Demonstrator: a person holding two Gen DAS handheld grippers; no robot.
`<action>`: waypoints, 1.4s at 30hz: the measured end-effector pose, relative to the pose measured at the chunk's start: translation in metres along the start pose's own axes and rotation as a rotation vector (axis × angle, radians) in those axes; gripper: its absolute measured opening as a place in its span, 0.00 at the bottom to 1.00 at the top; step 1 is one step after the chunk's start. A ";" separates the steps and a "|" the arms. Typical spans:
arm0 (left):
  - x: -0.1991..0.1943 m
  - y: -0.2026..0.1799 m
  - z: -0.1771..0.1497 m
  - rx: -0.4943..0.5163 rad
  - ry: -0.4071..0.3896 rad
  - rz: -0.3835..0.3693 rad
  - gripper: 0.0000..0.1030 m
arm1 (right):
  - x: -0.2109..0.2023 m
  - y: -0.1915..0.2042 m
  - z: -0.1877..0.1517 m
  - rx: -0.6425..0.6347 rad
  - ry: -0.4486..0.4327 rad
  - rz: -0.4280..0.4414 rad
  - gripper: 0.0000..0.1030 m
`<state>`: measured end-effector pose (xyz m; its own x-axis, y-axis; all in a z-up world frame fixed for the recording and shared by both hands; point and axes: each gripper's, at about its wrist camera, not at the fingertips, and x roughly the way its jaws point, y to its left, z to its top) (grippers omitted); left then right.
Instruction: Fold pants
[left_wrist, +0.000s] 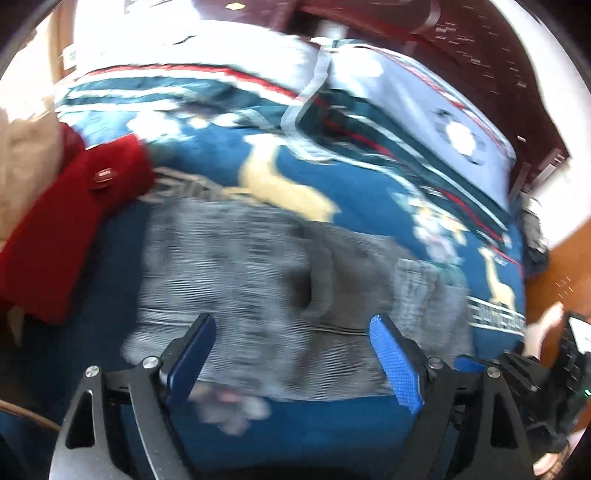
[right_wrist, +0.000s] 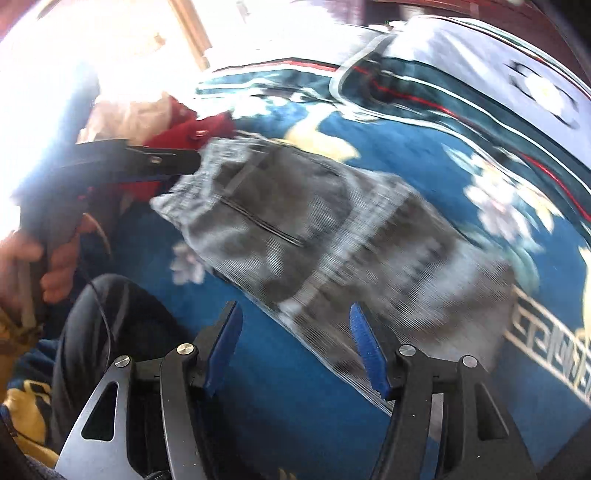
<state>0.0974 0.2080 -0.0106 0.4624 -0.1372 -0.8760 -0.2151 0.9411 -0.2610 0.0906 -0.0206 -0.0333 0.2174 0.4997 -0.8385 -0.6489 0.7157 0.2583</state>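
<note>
Both my left gripper (left_wrist: 293, 356) and right gripper (right_wrist: 295, 347) stand wide and empty over the grey pants (right_wrist: 332, 236), which lie bunched on the blue bedspread (right_wrist: 295, 413), long axis apparently running diagonally through the blur, nearer my left.

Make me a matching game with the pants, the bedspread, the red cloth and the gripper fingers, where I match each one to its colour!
Things:
1. pants
2. bedspread
3. cloth beside the pants
4. fingers of the left gripper, inner faces

Colours:
A. red
B. grey
C. bright blue, ribbed
D. deep blue with cream animals and flowers

Right pairs: 1-B, 2-D, 3-A, 4-C
</note>
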 end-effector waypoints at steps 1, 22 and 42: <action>0.002 0.015 0.002 -0.017 0.007 0.026 0.84 | 0.005 0.005 0.005 -0.013 0.001 0.010 0.58; 0.092 0.115 -0.013 -0.196 0.176 0.031 0.69 | 0.119 0.080 0.041 -0.188 0.148 0.036 0.69; 0.080 0.137 0.002 -0.341 0.199 -0.089 0.35 | 0.154 0.082 0.035 -0.335 0.169 -0.146 0.48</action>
<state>0.1064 0.3263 -0.1154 0.3241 -0.3023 -0.8964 -0.4699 0.7710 -0.4299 0.0960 0.1325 -0.1247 0.2194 0.2972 -0.9293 -0.8278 0.5607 -0.0162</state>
